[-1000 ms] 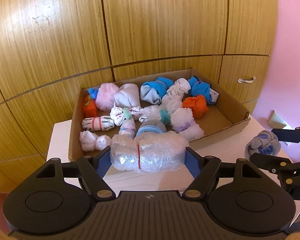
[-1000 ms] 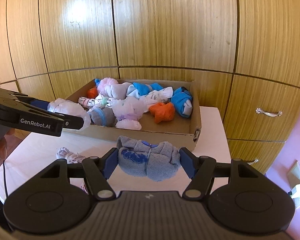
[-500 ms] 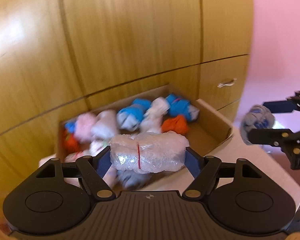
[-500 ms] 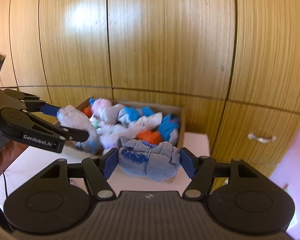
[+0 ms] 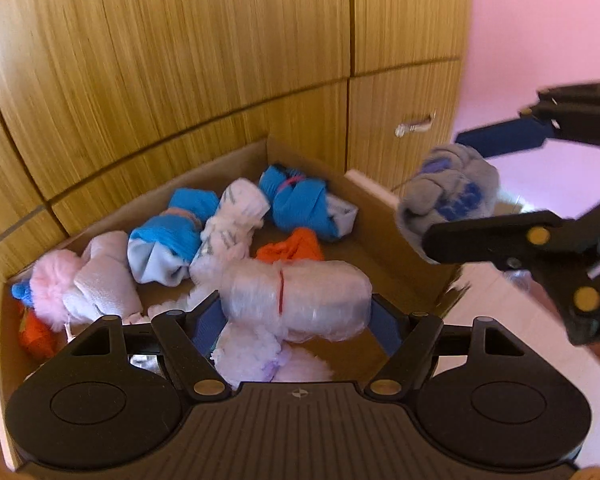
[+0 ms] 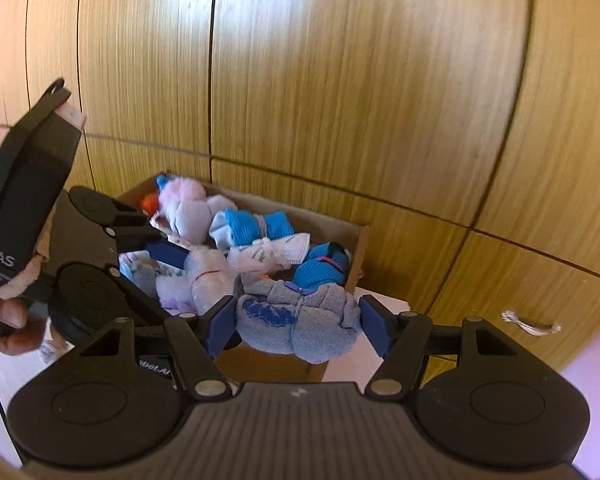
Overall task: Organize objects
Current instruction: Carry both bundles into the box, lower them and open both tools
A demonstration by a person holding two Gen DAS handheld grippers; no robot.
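Against the wooden wardrobe (image 6: 340, 100), on the white counter (image 5: 512, 332): open cardboard box (image 5: 384, 216) crowded with rolled socks. Above its near side, left hand-held gripper (image 5: 296, 312) clenched on a plastic-wrapped bundle (image 5: 300, 300) tied with a red band. Beside the box's right wall, right hand-held gripper (image 6: 298, 324) clamped on a grey-and-blue sock roll (image 6: 300, 324). Risks, judged: collision between the two close grippers; slippery wrap sliding out early; grey roll landing outside the rim.
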